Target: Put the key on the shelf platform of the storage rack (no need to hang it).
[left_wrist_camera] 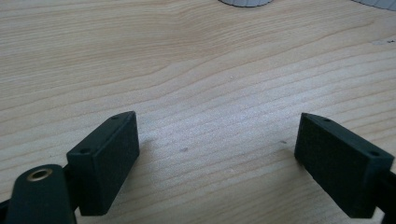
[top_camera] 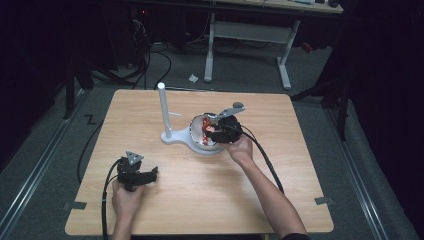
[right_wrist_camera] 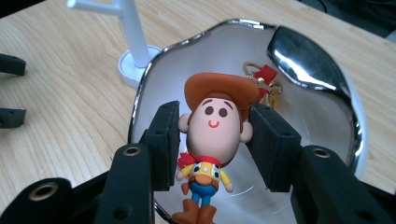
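Room was dark, w/ light falling mostly on the wood table. Floor was grey carpet w/ cables strewn at the back. A white-legged desk stood behind, tape bits on the table's near corners.

A white stand with an upright post rises from the tabletop, near its middle. Beyond the tabletop's far edge stands a desk frame on grey floor, beside dark cables and what may be crumpled paper.
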`<state>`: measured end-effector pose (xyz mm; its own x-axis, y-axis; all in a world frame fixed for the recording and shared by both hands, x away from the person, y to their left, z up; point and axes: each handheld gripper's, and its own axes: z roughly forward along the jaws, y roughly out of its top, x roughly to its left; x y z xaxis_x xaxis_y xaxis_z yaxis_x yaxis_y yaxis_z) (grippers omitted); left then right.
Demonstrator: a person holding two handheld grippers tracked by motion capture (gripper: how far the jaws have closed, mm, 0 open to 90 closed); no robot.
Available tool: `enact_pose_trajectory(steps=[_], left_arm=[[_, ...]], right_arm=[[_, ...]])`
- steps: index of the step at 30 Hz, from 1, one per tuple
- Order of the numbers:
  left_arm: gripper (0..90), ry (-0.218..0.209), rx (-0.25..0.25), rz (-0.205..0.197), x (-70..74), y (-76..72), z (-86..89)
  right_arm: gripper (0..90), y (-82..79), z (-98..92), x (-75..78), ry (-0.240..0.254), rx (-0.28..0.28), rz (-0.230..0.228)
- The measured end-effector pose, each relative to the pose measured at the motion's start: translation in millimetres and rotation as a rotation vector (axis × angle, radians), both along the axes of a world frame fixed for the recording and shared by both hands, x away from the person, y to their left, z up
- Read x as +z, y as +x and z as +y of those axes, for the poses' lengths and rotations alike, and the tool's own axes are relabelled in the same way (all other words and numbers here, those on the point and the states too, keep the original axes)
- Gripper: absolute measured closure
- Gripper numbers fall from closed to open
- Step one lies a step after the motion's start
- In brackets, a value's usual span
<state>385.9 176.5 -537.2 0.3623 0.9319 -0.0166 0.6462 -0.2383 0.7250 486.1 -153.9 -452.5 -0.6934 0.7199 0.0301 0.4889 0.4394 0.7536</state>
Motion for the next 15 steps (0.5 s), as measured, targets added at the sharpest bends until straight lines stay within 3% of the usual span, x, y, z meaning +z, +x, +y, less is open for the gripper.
enact_pose_trajectory(steps=[10, 12, 15], left_arm=[[14.1, 0.000, 0.000, 0.000, 0.0, 0.0, 0.0], [14.1, 0.001, 0.000, 0.000, 0.0, 0.0, 0.0], [14.2, 0.001, -0.001, 0.000, 0.0, -0.1, -0.1]], right_arm=[[52.7, 1.6, 1.0, -4.0, -0.011, 0.001, 0.023], [50.8, 1.8, -0.2, -3.3, 0.003, -0.004, 0.037], [50.5, 0.7, -3.1, 0.6, 0.017, -0.003, 0.021]])
